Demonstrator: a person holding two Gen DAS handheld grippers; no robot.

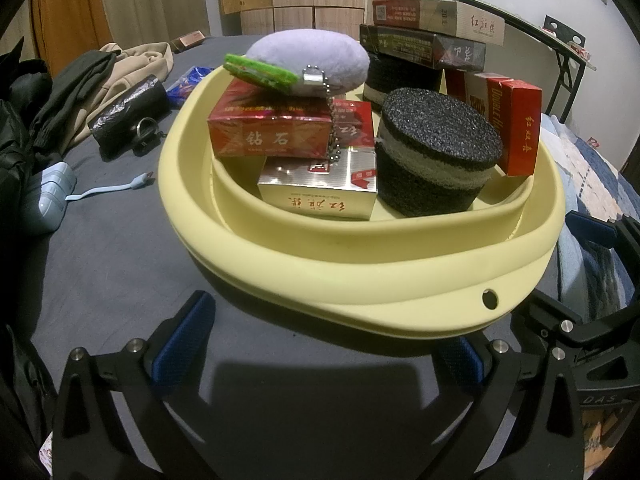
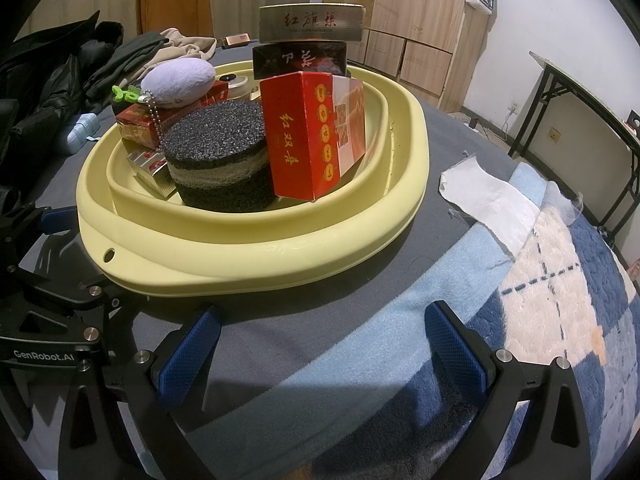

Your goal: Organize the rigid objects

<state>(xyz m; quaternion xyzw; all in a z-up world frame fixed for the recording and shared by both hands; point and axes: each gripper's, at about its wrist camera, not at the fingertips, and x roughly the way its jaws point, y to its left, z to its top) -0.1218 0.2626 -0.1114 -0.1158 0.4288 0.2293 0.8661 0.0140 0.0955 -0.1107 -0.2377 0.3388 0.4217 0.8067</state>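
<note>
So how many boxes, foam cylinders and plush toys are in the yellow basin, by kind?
Boxes: 5 clearly seen: red box, silver box, upright red box, dark box, top pale box
Foam cylinders: 2: front cylinder, back cylinder
Plush keychain: 1
Total: 8, all in the yellow basin

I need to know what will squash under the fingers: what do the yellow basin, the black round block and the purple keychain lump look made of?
Yellow basin: looks like soft matte silicone or rubbery plastic, its wall folded in rings. Black round block: coarse open-pored foam with a paler middle layer, so likely squashy. Purple keychain lump: fuzzy plush fabric on a metal ball chain.
</note>
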